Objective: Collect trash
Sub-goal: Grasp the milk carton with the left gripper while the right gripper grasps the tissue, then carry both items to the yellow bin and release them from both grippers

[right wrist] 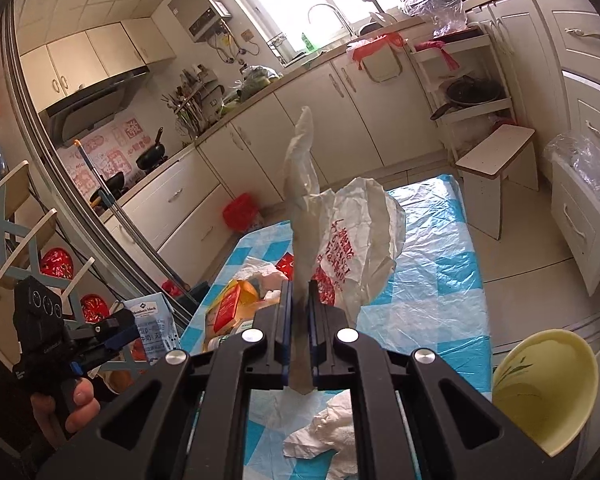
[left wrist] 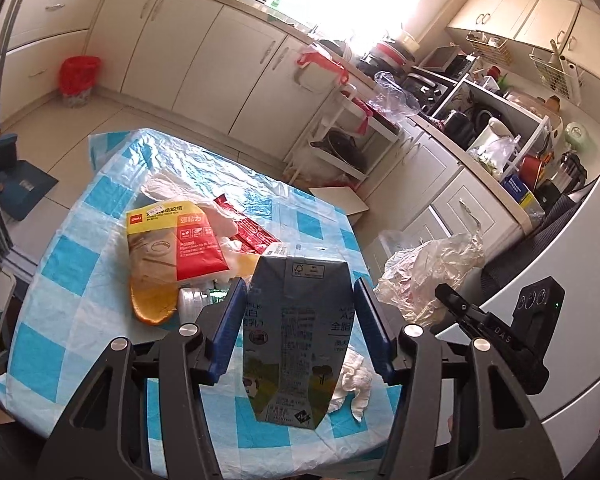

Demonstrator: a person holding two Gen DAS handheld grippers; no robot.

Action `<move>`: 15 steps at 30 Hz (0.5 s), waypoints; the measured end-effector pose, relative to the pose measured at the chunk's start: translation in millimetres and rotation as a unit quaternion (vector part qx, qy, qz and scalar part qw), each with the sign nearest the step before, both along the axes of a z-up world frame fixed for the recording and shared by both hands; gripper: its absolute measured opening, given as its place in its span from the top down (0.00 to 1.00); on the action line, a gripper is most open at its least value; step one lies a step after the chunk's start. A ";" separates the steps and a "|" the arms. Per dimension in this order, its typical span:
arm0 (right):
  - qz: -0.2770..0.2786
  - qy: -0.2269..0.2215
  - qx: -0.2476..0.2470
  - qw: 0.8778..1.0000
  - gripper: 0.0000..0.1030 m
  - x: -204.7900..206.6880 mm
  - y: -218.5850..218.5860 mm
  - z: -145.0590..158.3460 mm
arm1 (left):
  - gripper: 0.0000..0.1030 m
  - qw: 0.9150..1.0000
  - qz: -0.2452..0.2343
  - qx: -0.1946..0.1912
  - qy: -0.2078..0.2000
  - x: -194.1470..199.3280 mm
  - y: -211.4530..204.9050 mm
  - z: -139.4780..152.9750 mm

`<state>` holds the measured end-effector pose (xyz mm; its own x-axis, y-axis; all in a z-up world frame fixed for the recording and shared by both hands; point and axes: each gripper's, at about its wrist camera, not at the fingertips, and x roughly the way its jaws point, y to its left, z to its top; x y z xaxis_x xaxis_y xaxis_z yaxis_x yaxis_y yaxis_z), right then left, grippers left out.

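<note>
My left gripper (left wrist: 300, 300) is shut on a grey-blue milk carton (left wrist: 296, 332), its blue pads on the carton's two sides, held above the checked table (left wrist: 80, 272). My right gripper (right wrist: 299, 300) is shut on the twisted handle of a white plastic bag with red print (right wrist: 352, 248), which hangs lifted over the table. In the left wrist view that bag (left wrist: 428, 272) shows crumpled at the right. A trash pile lies on the cloth: a yellow-red package (left wrist: 168, 240), red wrappers (left wrist: 252, 232) and a crumpled tissue (left wrist: 352, 380).
A pale yellow bowl (right wrist: 548, 388) sits at the table's near right corner, with a tissue (right wrist: 328, 428) beside it. A red-lined bin (right wrist: 242, 214) stands on the floor by the cabinets. A white stool (right wrist: 500, 160) stands beyond the table's far end. Cabinets and cluttered counters ring the room.
</note>
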<state>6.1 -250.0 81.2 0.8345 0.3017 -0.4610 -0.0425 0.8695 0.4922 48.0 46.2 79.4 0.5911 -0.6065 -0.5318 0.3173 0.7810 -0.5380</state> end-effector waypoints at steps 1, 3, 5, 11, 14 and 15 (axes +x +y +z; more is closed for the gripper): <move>-0.006 0.000 -0.004 1.000 0.92 -1.6 -3.2 -0.1 | 0.50 1.000 -0.003 -0.002 -0.001 -0.3 -0.4 -0.3; -0.024 -0.001 -0.012 1.000 0.92 -4.5 -11.5 2.2 | 0.50 1.000 -0.009 -0.008 0.001 0.4 -1.8 0.0; -0.050 0.002 -0.016 0.999 0.92 -8.4 -25.0 3.7 | 0.50 1.000 -0.013 -0.012 0.001 1.7 -4.4 0.9; -0.153 0.028 -0.047 0.987 0.92 -28.0 -73.8 -4.1 | 0.50 0.999 -0.039 -0.014 0.000 -0.3 -28.4 4.7; -0.190 0.053 -0.067 0.978 0.92 -36.8 -93.9 -16.7 | 0.50 0.998 -0.054 -0.010 0.000 -5.5 -46.9 6.6; -0.198 0.064 -0.069 0.976 0.92 -38.1 -99.3 -22.0 | 0.50 0.998 -0.061 -0.009 0.000 -7.2 -54.4 6.4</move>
